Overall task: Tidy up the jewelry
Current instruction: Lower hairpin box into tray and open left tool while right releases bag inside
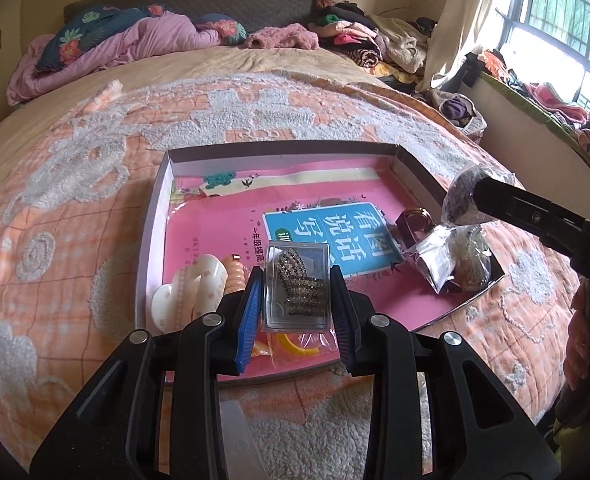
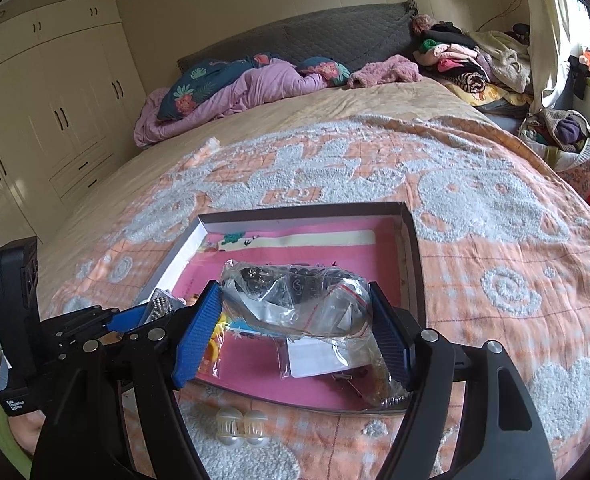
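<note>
While its blue-padded fingers press on both long sides of a small clear case of rhinestone jewelry, the left gripper stands narrowly parted and holds that case above the near edge of a shallow cardboard tray on the bed. Under the case lies a yellow clip in a clear packet, and at nine o'clock from the gripper sit a white hair claw and an orange spiral tie. A pink book lines the tray floor. Toward three o'clock lie loose plastic packets and a small dark jar. The right gripper, its jaws set wide, grips a crumpled clear bag holding dark beads, both pads against the plastic, over the tray's right half. At six o'clock from it, two white bead-like clips rest on the bedspread outside the tray.
</note>
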Available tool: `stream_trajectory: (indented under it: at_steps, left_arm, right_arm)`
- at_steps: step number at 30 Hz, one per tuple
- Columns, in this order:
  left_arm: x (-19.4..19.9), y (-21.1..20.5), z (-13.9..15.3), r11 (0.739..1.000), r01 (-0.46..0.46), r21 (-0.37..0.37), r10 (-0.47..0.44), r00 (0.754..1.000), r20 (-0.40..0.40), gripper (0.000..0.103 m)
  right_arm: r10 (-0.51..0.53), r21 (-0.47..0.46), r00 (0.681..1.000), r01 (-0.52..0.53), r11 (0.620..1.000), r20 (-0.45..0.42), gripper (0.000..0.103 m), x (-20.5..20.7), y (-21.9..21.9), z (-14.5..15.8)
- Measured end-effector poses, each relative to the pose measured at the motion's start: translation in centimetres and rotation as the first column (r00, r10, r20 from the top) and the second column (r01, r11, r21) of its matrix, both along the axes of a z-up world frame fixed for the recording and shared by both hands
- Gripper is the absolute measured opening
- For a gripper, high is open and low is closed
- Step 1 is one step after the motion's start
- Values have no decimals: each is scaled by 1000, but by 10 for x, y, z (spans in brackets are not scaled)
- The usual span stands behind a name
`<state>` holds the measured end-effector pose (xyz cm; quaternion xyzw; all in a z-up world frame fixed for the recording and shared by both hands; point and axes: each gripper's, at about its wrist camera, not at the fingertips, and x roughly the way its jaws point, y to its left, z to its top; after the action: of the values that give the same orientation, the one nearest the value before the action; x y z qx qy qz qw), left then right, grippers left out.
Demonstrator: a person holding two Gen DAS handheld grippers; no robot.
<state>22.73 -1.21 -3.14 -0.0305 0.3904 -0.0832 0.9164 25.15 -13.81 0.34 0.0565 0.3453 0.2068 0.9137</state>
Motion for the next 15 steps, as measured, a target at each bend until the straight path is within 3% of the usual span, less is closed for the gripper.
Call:
stream_trajectory:
  at_steps: [10,13,15]
  left_arm:
    - [3,5,-6,1000,-8,5,8,1000,-13,25]
    - [4,6,-7,1000,-11,11,11,1000,-12,35]
    - [3,7,-7,1000,-13,18,13,1000,-10,35]
  right_arm:
    - [11,-21,999,-12,1000,-37,71,9,8,-21]
    - [18,-31,999,-20,999,-46,71,11,11,-25]
    - [24,-34,998,-26,999,-54,71,12,13,-27]
